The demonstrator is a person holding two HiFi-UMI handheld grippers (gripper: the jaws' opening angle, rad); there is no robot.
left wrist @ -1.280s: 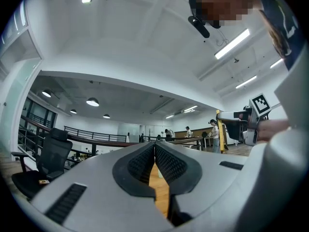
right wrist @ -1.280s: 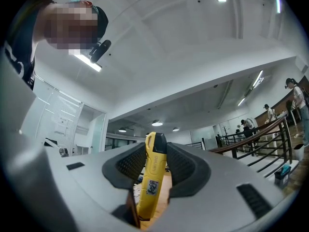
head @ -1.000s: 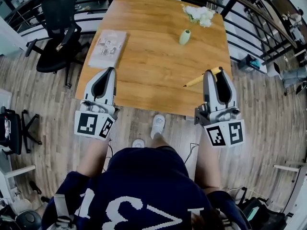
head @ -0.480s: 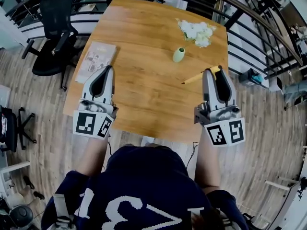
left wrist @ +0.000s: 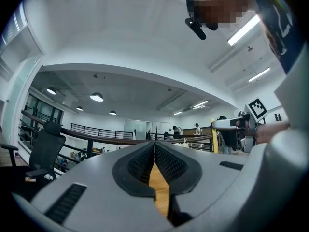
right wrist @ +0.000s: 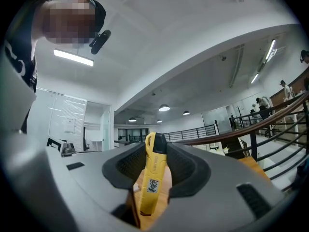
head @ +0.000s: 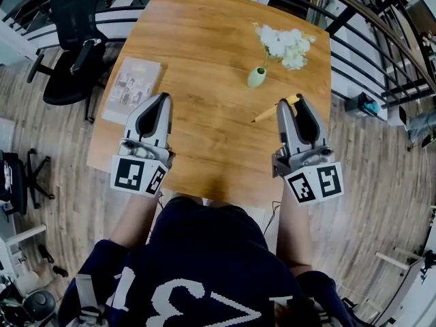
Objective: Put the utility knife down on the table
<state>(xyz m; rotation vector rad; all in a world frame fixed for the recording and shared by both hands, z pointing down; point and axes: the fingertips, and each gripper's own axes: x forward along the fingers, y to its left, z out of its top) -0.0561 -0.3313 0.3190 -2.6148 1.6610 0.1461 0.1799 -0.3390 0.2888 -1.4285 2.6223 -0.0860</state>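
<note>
The yellow utility knife [right wrist: 153, 173] with a black tip sits clamped between the jaws of my right gripper [right wrist: 155, 151]. In the head view the knife [head: 271, 110] sticks out to the left from the right gripper [head: 289, 104], above the right side of the wooden table [head: 211, 60]. My left gripper [head: 162, 101] hovers over the table's left front part with its jaws closed and nothing between them. In the left gripper view the left gripper [left wrist: 154, 149] shows its pads meeting at the tips.
A magazine [head: 132, 90] lies at the table's left edge. A small green vase [head: 257, 78] with white flowers [head: 285, 45] stands at the back right. A black office chair [head: 71, 53] is left of the table, and a railing [head: 381, 53] runs along its right side.
The view has shifted, with the table nearer the person. Both grippers sit further over the tabletop, and the right one with the knife has moved left and forward.
</note>
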